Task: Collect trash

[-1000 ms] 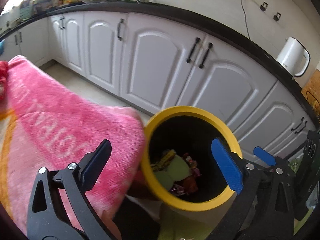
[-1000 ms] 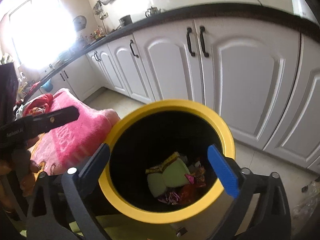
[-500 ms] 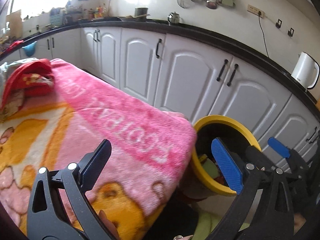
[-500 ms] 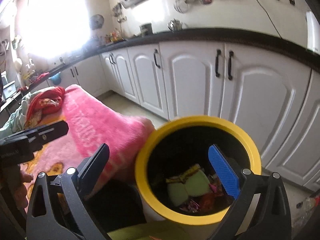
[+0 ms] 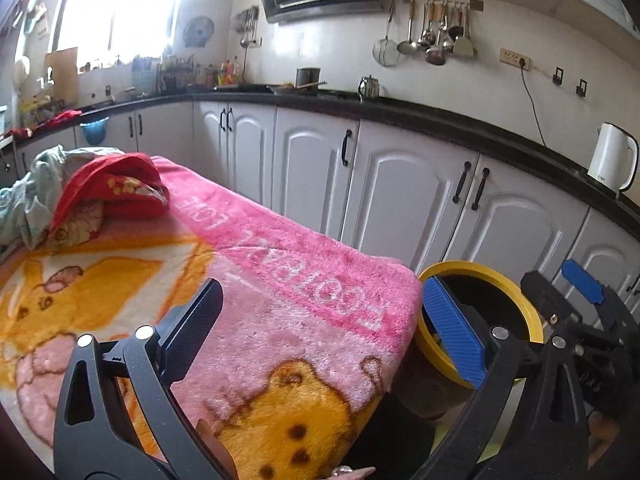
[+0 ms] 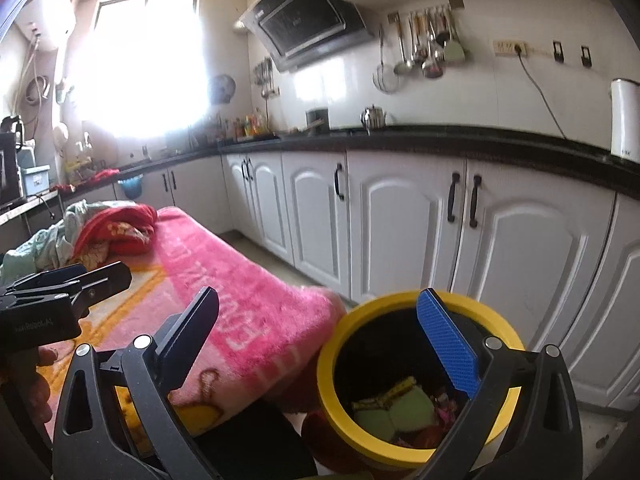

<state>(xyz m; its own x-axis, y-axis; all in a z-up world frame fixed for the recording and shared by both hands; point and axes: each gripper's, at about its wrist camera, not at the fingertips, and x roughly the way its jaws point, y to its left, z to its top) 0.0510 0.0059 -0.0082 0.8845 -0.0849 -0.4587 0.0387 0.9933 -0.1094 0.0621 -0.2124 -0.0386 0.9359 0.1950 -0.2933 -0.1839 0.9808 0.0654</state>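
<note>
A round bin with a yellow rim (image 6: pixel 416 454) stands on the floor beside a table under a pink blanket (image 6: pixel 248 304). Inside lie green sponges and coloured wrappers (image 6: pixel 396 412). My right gripper (image 6: pixel 320 344) is open and empty above the bin's left rim. My left gripper (image 5: pixel 324 328) is open and empty over the blanket's corner (image 5: pixel 320 304), left of the bin (image 5: pixel 532 312). The right gripper's blue pad shows at the far right of the left wrist view (image 5: pixel 582 280). The left gripper's fingers (image 6: pixel 96 280) show at the left of the right wrist view.
White kitchen cabinets (image 5: pixel 400 184) with a black counter run behind the bin. A white kettle (image 5: pixel 612 158) stands on the counter. A pile of red and pale green cloth (image 5: pixel 92 192) lies at the blanket's far end.
Both grippers have lifted and pulled back from the bin. The views now take in the counter and wall. The left gripper has swung left over the blanket. Both stay open.
</note>
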